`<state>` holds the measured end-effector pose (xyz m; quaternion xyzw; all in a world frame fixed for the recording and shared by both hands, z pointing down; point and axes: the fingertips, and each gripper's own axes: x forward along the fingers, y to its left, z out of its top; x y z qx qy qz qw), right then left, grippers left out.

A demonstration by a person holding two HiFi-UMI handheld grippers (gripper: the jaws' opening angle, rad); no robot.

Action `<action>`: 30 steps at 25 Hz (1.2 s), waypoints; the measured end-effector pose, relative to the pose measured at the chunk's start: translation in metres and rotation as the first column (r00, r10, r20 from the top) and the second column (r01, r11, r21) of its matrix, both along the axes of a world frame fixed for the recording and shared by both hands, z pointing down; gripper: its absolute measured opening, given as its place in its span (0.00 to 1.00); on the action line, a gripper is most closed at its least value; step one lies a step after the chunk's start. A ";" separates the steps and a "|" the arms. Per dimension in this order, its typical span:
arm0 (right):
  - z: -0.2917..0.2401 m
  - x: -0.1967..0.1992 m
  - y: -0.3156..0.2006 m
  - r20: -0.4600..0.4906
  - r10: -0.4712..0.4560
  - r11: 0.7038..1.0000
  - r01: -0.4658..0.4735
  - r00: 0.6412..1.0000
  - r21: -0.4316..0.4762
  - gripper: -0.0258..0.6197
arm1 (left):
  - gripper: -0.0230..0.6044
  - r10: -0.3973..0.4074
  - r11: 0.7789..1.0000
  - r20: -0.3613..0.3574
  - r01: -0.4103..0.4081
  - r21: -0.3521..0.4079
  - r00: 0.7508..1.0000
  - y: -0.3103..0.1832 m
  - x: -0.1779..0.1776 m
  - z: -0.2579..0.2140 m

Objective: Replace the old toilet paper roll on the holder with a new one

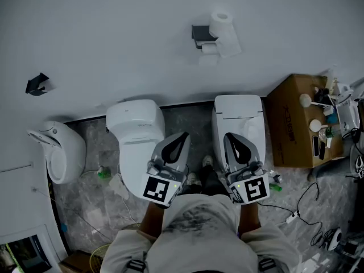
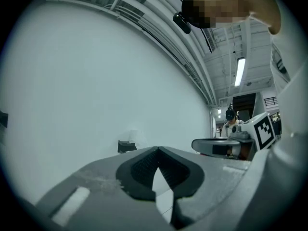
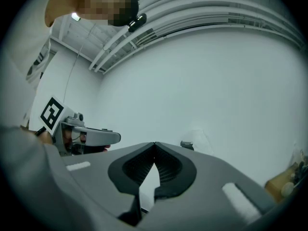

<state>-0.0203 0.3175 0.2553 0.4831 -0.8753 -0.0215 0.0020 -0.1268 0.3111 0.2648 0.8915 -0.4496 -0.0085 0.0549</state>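
The roll (image 1: 221, 20) sits on the holder (image 1: 199, 34), a dark bracket fixed to the wall (image 1: 114, 33) above the right toilet (image 1: 239, 115), well clear of both grippers. A loose tail (image 1: 230, 43) of paper hangs from it down the wall.

The left gripper (image 2: 158, 149) and the right gripper (image 3: 154, 145) are both held level in front of the person and point toward the wall. Each has its jaws closed tip to tip with nothing between them.

The roll is probably very light and soft. A hard squeeze would likely flatten it, and the thin paper tears easily. The hanging tail could unwind or snag if the roll is pulled by its outer layer. The safest hold seems to be across the body of the roll with gentle pressure, or with one jaw inside the core tube and the other on the outside. The holder looks rigid, so the roll should slide off it rather than need force.

A spare roll cannot be picked out with certainty. The small white things on the box (image 1: 290, 124) near the wall's right end are too small to tell apart.

The side of the box carries dark print, but it is too blurred to read. The gripper cubes show only square marker patterns, and no brand is visible on the roll or holder.
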 end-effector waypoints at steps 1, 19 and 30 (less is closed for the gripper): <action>0.001 0.001 -0.004 0.000 0.001 1.000 -0.001 1.000 -0.003 0.04 | 0.04 0.003 1.000 0.006 -0.003 0.003 1.000 -0.004 0.001 0.001; 0.023 0.032 -0.127 0.020 -0.066 0.996 0.067 0.998 -0.051 0.04 | 0.04 -0.059 0.997 0.046 0.062 -0.051 0.997 -0.118 0.032 0.022; 0.041 0.049 -0.200 0.039 -0.126 0.987 0.129 0.991 -0.091 0.04 | 0.04 -0.114 0.989 0.077 0.120 -0.084 0.991 -0.186 0.052 0.036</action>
